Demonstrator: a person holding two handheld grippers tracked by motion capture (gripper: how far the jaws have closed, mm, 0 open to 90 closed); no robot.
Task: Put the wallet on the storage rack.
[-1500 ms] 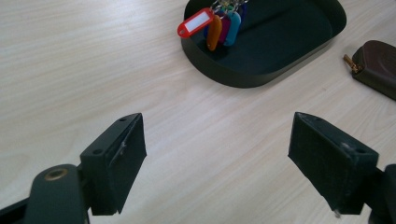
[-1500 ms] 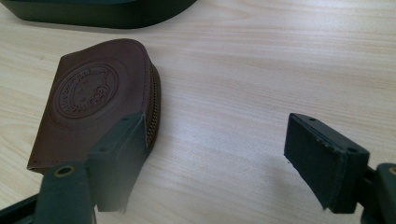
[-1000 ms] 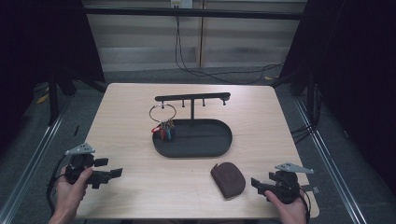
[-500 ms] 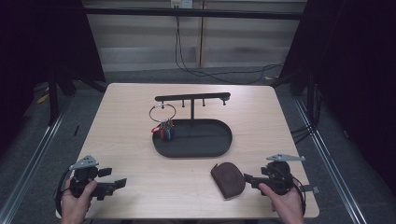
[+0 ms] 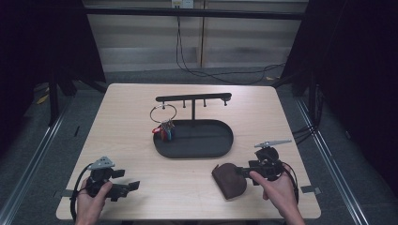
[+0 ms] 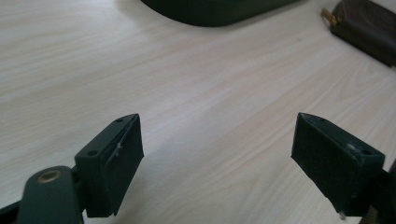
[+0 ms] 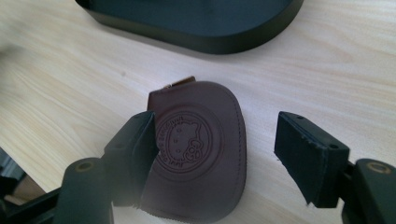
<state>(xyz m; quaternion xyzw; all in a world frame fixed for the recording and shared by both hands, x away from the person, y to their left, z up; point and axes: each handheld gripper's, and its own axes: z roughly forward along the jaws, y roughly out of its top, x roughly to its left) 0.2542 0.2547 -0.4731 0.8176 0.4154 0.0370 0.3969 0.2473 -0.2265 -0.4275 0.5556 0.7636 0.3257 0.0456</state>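
right tool (image 5: 245,171) has slid in since a second ago, jaws wide around the brown pouch (image 7: 196,149) lying flat on the counter (image 5: 126,131) just before the black tray (image 5: 197,151) (contact's hard to judge). a pinch looks next; left tool (image 6: 217,154) hangs wide and empty.

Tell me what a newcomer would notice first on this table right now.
Probably the brown leather pouch with a stamped round emblem, lying flat at the near right between the open jaws of the right gripper. Next, the black oval tray at mid-table, with a key bunch hanging from its rail.
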